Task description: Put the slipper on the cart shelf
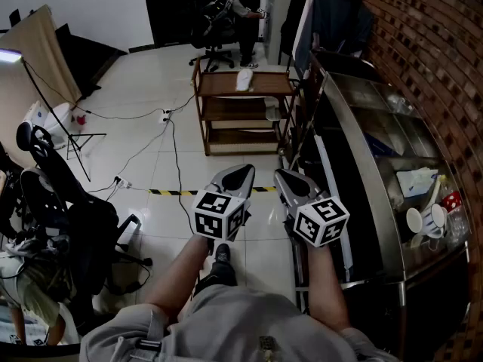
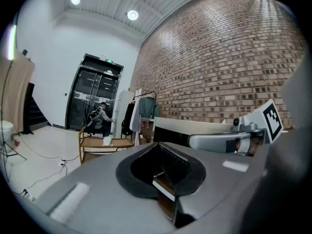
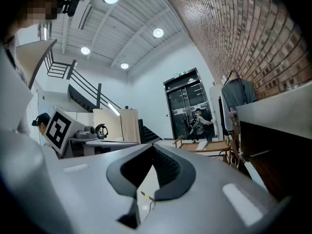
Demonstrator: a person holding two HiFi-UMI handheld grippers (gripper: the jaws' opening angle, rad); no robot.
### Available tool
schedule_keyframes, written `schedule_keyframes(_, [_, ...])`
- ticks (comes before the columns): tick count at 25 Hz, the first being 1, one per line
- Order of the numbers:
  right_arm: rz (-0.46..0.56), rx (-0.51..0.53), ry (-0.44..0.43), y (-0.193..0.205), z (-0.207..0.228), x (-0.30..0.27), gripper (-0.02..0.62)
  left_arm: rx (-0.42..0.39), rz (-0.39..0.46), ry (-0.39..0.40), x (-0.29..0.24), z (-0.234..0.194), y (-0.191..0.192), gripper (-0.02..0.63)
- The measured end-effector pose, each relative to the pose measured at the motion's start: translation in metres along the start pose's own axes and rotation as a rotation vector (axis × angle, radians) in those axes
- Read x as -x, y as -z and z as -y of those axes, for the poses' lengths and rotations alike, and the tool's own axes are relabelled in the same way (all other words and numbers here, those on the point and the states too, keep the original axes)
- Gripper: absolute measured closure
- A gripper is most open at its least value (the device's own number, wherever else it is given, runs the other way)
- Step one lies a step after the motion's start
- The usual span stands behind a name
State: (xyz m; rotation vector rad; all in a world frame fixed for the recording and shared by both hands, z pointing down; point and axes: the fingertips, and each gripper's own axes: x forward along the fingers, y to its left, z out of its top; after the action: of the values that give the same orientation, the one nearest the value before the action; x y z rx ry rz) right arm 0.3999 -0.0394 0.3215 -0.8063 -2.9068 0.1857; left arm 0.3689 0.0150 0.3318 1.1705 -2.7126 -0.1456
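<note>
The left tongs (image 1: 238,174) and right tongs (image 1: 289,178) were pressed together, holding nothing, at mid-frame. The slipper (image 1: 244,80) lay atop the cart (image 1: 217,86), upper centre.

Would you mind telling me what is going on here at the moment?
A person stands on the white tiled floor with a grey two-jaw gripper in each hand. The left gripper and the right gripper are both shut and empty, held out roughly level. Some way ahead stands the brown wooden cart, and a white slipper lies on its top shelf. Neither gripper is near the cart. Beyond it, another person sits on an office chair.
</note>
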Motion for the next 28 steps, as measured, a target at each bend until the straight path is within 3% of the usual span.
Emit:
schedule_keyframes(16, [-0.027, -0.001, 0.058, -0.023, 0.08, -0.191, 0.595, 0.023, -0.007, 0.029, -0.114, -0.176, -0.037, 0.598])
schedule_keyframes(28, [-0.032, -0.027, 0.078, -0.025, 0.142, -0.312, 0.595, 0.059, -0.044, 0.009, -0.194, -0.289, -0.039, 0.598])
